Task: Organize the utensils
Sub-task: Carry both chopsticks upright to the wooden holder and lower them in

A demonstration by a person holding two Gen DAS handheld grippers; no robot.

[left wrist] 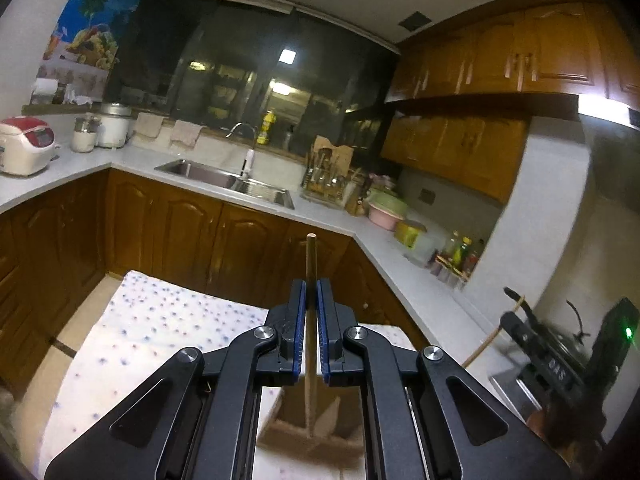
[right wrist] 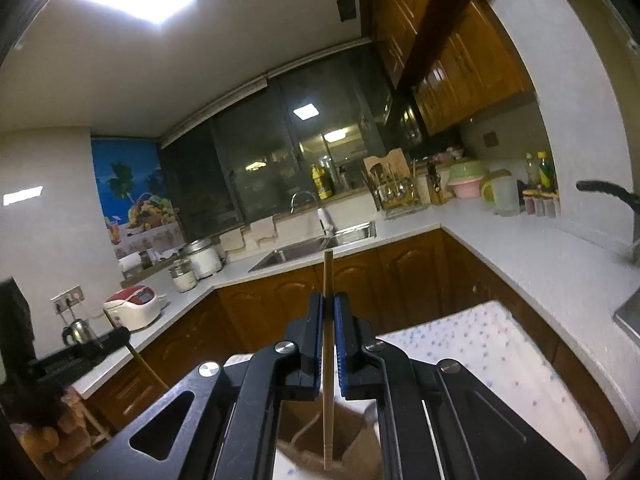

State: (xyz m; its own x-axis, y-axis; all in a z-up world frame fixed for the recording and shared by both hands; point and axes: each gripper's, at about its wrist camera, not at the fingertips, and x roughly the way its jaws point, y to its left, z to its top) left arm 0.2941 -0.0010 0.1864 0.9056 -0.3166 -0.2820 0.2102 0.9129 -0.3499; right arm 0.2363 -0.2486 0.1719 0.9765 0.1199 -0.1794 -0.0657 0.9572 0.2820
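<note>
Left claw (left wrist: 311, 292) is clamped tight on a wooden chopstick (left wrist: 310, 256), the blue pads pinching it on both sides, and the stick stands nearly upright between them, its blunt end poking up above the fingertips while the lower end runs down behind the claw toward a brown cardboard box (left wrist: 316, 436) directly below. Right claw (right wrist: 329, 304) matches it, closed on a paler chopstick (right wrist: 328, 276) of its own, again held close to vertical, the top end rising clear above the fingertips and the ridged lower tip hanging over the open mouth of the same kind of brown box (right wrist: 348, 446) underneath. Below and out ahead of both claws lies a white cloth with blue dots (left wrist: 152, 320), spread over the table that carries the box. Off to the right edge of the left view the other claw shows blurred, its stick slanting beneath it; at the left edge of the right view the left claw turns up too, just as smeared. Well beyond the claws runs the pale kitchen counter (left wrist: 328, 212) on wooden cabinets, with a steel sink (left wrist: 224, 178) straight ahead, a drying rack of utensils (left wrist: 326, 182) to the right of the sink, and a red-and-white rice cooker (left wrist: 24, 146) far left. Whether either stick's lower tip touches the box I cannot tell.
</note>
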